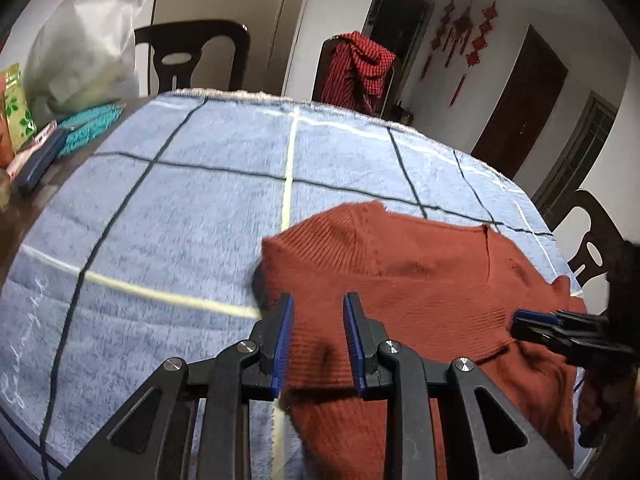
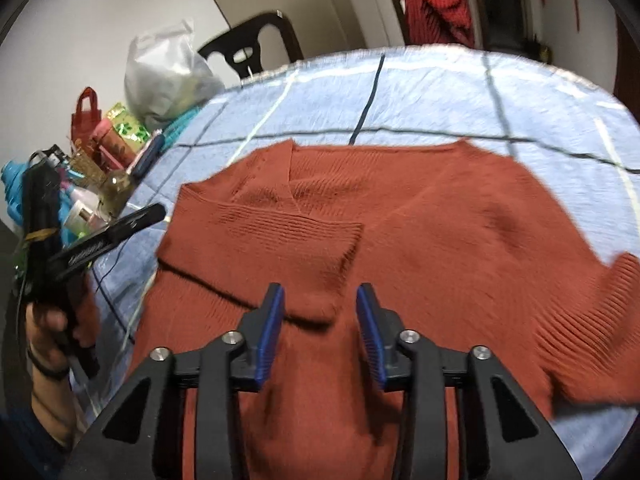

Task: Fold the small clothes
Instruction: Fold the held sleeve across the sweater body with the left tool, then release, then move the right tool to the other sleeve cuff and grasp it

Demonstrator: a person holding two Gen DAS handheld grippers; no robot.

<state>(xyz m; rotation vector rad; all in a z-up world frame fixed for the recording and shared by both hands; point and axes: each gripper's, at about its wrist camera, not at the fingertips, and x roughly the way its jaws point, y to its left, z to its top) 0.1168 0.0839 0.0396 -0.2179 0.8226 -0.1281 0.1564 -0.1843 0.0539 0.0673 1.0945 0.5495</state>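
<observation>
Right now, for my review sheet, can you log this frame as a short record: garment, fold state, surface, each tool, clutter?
garment: rust-red ribbed knit V-neck sweater, lying flat
fold state: one sleeve folded across the chest; the other sleeve's cuff spread out to the side
surface: blue checked towel covering the table
left tool: open, jaws apart over the sweater's edge, nothing pinched
right tool: open, jaws apart over the sweater's middle, nothing pinched
clutter: white plastic bag, bottles and packets at the table's edge
image: motion-blurred

Sweater [image 2: 400,216] lies flat on the blanket [image 2: 440,92] covering the table, one sleeve [image 2: 280,248] folded across it; clutter [image 2: 100,168] sits left, chairs [image 1: 192,52] behind.
</observation>
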